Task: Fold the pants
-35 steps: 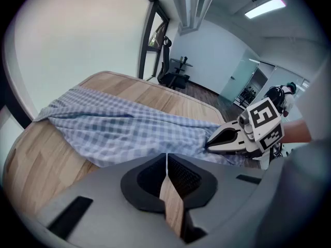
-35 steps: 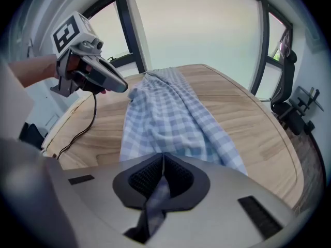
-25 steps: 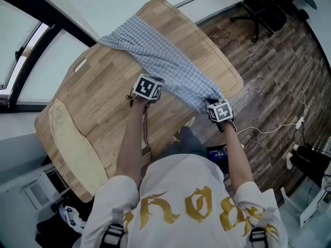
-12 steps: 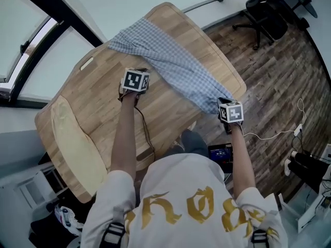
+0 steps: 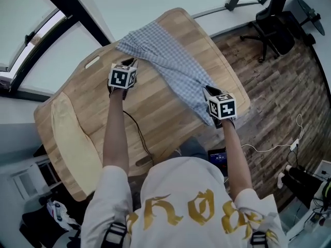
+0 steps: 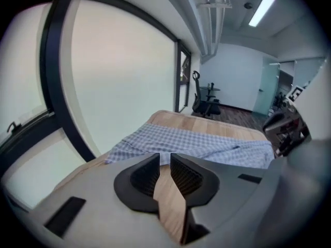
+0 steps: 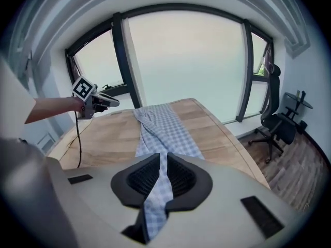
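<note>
The blue checked pants (image 5: 170,66) lie stretched flat, slantwise across the wooden table (image 5: 150,112), waist at the far side and leg end at the near right edge. My left gripper (image 5: 128,62) hovers over bare wood just left of the waist end; its jaws (image 6: 164,161) are shut with only wood showing past them. My right gripper (image 5: 206,89) hangs above the leg end. Its jaws (image 7: 163,161) have just been opening and stand a slit apart; the pants (image 7: 165,128) show through the gap and run flat under it, not pinched.
A black cable (image 5: 137,133) trails from my left hand over the table. A pale pad (image 5: 72,138) lies along the table's left end. Office chairs (image 5: 274,19) stand on the plank floor to the right, and windows (image 5: 31,40) lie beyond the far edge.
My left gripper left the pants' middle and travelled up-left across the table to beside the waist end. My right gripper rose from the leg end at the table edge and came inward over it.
</note>
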Motion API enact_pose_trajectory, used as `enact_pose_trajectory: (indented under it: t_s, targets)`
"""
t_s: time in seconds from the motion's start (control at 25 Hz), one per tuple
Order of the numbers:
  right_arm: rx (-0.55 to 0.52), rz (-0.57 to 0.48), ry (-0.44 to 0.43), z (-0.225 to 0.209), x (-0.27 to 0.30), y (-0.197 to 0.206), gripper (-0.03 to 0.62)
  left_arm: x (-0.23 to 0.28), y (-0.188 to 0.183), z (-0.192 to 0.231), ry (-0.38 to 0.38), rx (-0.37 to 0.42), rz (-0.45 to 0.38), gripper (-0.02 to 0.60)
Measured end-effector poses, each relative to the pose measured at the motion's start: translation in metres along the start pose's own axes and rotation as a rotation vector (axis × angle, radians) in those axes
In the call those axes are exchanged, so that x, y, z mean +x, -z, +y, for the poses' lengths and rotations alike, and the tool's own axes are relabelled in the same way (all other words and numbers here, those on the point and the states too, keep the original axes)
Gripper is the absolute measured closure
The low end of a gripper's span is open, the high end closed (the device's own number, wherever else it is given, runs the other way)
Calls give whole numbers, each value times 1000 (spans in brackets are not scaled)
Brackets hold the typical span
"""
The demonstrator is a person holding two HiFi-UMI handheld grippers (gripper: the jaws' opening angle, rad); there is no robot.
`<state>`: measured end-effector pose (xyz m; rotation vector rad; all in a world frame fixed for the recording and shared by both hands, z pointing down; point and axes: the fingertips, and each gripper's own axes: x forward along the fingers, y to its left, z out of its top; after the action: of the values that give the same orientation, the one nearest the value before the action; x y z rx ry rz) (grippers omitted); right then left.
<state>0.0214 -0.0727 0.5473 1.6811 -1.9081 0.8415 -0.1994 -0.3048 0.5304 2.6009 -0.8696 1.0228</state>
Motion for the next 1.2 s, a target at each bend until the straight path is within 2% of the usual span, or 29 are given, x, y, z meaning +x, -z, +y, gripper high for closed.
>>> enact_pose_trajectory:
  t_s: [0.12, 0.28, 0.4, 0.48, 0.64, 0.84, 1.04, 1.2]
  targets:
    - [-33, 20, -39, 1, 30, -15, 530, 18, 10, 11, 64, 92, 65, 469]
    - [-85, 51, -94, -2, 69, -29, 528, 46, 19, 11, 174, 160, 118, 451]
    - [-150, 62, -144, -1, 100, -43, 519, 77, 35, 7, 233, 330, 232, 437]
    - [-193, 80, -182, 6, 119, -43, 510, 96, 47, 6, 259, 440, 303, 425]
    - [-304, 111, -253, 21, 151, -41, 501, 122, 57, 20, 273, 558, 373, 407]
    - [-375, 126, -296, 34, 177, -37, 470, 140, 72, 39, 296, 758, 497, 408]
    - [-369, 105, -291, 32, 190, -39, 470, 153, 76, 40, 381, 871, 574, 408]
    - [-365, 107, -297, 30, 200, -39, 470, 154, 81, 38, 486, 893, 651, 419]
